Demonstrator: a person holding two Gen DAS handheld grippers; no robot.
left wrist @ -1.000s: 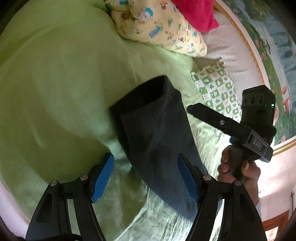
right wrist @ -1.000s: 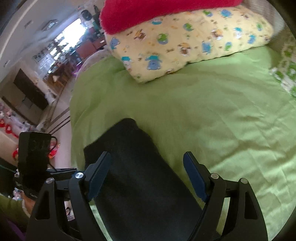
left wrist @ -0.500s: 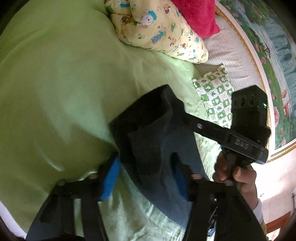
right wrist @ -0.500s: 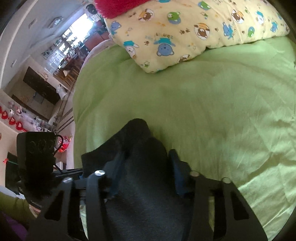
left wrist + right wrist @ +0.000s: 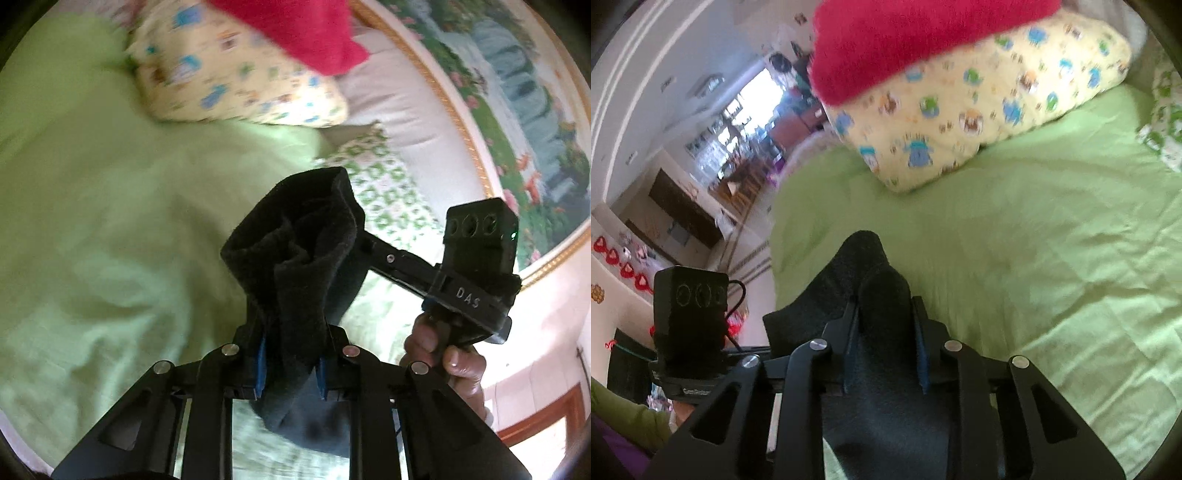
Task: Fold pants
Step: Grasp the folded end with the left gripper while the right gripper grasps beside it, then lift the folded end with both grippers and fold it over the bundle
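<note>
Dark pants are clamped between both the left gripper and right gripper above a green bedspread, with a cartoon-print pillow lying beyond.

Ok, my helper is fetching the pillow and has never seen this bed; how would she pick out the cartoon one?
On the bed's green sheet, look to the far end. The cartoon pillow is pale yellow with small blue and green animal prints, lying under a red blanket. The green-and-white checked pillow beside it has no animals.
</note>
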